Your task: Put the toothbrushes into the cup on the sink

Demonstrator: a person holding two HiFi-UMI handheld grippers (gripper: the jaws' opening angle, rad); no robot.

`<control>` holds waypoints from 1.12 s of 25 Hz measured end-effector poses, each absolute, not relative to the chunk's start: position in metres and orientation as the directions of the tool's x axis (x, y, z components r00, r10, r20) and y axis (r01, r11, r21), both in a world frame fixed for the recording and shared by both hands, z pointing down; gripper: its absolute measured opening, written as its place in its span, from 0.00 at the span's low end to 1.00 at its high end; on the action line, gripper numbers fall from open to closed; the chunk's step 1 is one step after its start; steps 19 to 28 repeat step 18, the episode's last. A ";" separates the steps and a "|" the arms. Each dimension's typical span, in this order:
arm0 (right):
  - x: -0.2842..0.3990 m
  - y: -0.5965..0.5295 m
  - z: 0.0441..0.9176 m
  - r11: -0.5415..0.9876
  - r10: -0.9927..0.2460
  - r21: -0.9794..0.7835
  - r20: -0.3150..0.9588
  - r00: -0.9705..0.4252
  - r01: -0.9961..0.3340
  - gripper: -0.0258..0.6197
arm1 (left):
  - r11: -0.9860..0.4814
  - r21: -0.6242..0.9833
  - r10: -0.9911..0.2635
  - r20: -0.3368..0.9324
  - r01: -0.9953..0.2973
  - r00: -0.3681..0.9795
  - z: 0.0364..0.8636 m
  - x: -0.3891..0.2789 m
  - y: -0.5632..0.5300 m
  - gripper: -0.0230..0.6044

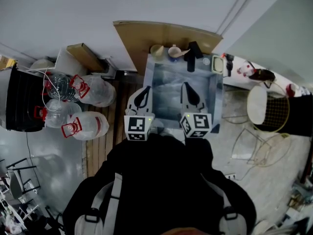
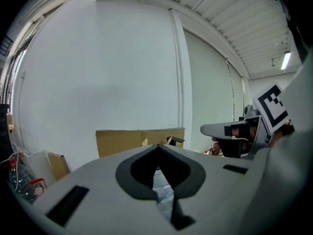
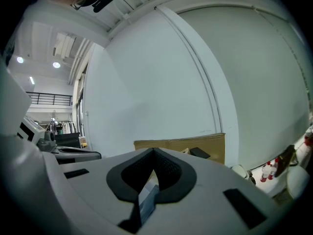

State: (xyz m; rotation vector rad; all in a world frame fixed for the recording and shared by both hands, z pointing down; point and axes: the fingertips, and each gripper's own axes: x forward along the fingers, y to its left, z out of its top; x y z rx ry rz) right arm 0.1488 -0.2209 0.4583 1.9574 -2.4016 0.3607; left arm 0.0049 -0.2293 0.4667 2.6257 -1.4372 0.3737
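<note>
At the sink's (image 1: 218, 99) far edge stands the cup (image 1: 173, 54), well apart from left tongs (image 1: 145, 90) and right tongs (image 1: 186, 86), both closed, empty, near edge.

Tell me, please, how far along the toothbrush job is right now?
Done: nothing I can confirm. Something pale leans out of a cup at the back of the sink, but it is too small to identify. In hand: nothing; the left gripper and right gripper are shut and empty above the sink's near edge. Left: picking up and placing the toothbrushes, which I cannot make out.
</note>
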 end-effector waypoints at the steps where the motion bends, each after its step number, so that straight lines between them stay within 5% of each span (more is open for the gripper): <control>1: 0.148 -0.220 0.459 0.186 -0.963 -0.164 0.165 -0.213 -0.969 0.04 | -0.541 -0.008 -0.810 0.273 -0.841 0.519 0.467 0.005 -0.229 0.04; 28: 0.148 -0.222 0.456 0.206 -0.960 -0.155 0.157 -0.230 -0.966 0.04 | -0.545 -0.005 -0.810 0.262 -0.839 0.525 0.464 0.007 -0.234 0.04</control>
